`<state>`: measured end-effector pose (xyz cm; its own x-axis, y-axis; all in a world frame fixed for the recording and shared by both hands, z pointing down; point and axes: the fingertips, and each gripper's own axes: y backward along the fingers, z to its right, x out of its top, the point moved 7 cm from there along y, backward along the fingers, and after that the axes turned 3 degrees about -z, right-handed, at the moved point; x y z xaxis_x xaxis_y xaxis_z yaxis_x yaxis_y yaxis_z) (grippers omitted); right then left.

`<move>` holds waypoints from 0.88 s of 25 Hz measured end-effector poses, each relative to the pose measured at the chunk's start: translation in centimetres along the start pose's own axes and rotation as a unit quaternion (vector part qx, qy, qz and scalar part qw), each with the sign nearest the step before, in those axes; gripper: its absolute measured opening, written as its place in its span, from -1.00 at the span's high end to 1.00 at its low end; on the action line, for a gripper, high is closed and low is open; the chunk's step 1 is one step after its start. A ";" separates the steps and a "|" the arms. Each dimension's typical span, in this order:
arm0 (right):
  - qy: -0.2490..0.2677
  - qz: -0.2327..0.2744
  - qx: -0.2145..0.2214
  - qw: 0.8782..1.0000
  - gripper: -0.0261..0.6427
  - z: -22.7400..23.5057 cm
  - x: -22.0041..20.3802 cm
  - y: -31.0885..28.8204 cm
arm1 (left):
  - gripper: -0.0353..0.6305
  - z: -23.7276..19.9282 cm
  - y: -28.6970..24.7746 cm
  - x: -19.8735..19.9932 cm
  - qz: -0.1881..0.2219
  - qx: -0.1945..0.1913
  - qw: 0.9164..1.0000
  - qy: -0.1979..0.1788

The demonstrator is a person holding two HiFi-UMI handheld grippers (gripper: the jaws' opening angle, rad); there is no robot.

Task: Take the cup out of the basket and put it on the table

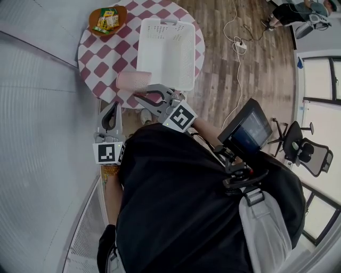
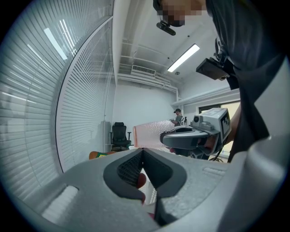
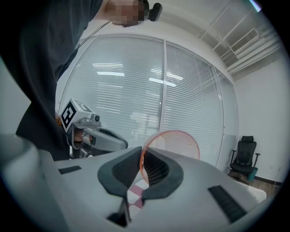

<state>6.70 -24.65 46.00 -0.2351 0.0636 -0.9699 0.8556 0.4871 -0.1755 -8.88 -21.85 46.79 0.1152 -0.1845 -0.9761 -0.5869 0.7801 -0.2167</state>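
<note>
The person (image 1: 176, 202) in a dark top stands right at the round red-and-white table (image 1: 90, 58). Closest in, the left claw (image 1: 112, 109) hangs just off the table's edge. Its two sides are pressed together with nothing in them. A bit further on, the right claw (image 1: 145, 91) pinches the rim of the pink cup (image 1: 133, 81). The cup is out of the white basket (image 1: 165, 53). It lies tipped sideways over the table's near edge, just beside the basket. Far across sits an orange bowl (image 1: 120, 13) with a crayon box (image 1: 106, 21).
</note>
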 end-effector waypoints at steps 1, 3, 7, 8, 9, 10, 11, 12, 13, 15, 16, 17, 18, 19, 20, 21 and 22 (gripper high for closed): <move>0.000 0.000 0.000 1.000 0.85 0.0 0.0 0.0 | 0.88 0.0 0.0 0.0 -0.001 0.000 1.000 0.000; 0.001 0.000 0.000 1.000 0.85 -0.1 0.0 -0.1 | 0.88 0.1 0.1 0.0 0.001 -0.001 1.000 0.002; -0.009 0.002 0.002 1.000 0.85 -0.2 0.2 -0.4 | 0.88 -0.1 0.3 0.1 0.002 0.001 1.000 0.005; -0.011 0.003 0.003 1.000 0.85 -0.2 0.2 -0.5 | 0.88 -0.2 0.3 0.1 0.001 0.002 1.000 0.005; -0.010 0.002 0.005 1.000 0.85 -0.2 0.2 -0.7 | 0.88 -0.3 0.4 0.1 0.001 0.004 1.000 0.005; -0.007 0.001 0.008 1.000 0.85 -0.3 0.3 -0.8 | 0.88 -0.3 0.4 0.1 0.000 0.005 1.000 0.005; -0.001 -0.001 0.011 1.000 0.85 -0.4 0.3 -0.8 | 0.88 -0.3 0.4 0.0 0.000 0.006 1.000 0.006; 0.003 -0.003 0.013 1.000 0.85 -0.5 0.3 -0.7 | 0.88 -0.1 0.4 -0.1 -0.001 0.005 1.000 0.007; 0.005 -0.005 0.015 1.000 0.85 -0.6 0.2 -0.6 | 0.88 0.0 0.5 -0.2 -0.002 0.004 1.000 0.009; 0.004 -0.004 0.015 1.000 0.85 -0.7 0.3 -0.5 | 0.88 0.1 0.5 -0.2 -0.004 0.002 1.000 0.012; 0.003 -0.002 0.014 1.000 0.86 -0.7 0.3 -0.6 | 0.88 0.0 0.5 -0.1 -0.004 0.002 1.000 0.012; 0.003 -0.001 0.013 1.000 0.86 -0.7 0.3 -0.6 | 0.88 0.0 0.4 -0.1 -0.004 0.002 1.000 0.012; 0.003 -0.002 0.012 1.000 0.85 -0.6 0.3 -0.6 | 0.88 -0.1 0.4 -0.1 -0.004 0.001 1.000 0.012; 0.003 -0.002 0.011 1.000 0.85 -0.6 0.3 -0.6 | 0.88 -0.1 0.3 -0.1 -0.004 0.001 1.000 0.012; 0.003 -0.003 0.011 1.000 0.85 -0.5 0.3 -0.6 | 0.88 -0.1 0.3 -0.1 -0.004 0.001 1.000 0.012; 0.003 -0.003 0.010 1.000 0.85 -0.5 0.2 -0.6 | 0.88 -0.1 0.3 -0.2 -0.005 0.000 1.000 0.012; 0.003 -0.003 0.010 1.000 0.85 -0.5 0.2 -0.5 | 0.88 0.0 0.3 -0.2 -0.006 -0.001 1.000 0.012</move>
<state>5.97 -24.47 45.98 -0.2436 0.0660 -0.9676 0.8632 0.4696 -0.1853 -9.09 -21.65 46.92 0.1028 -0.2082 -0.9727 -0.5865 0.7771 -0.2283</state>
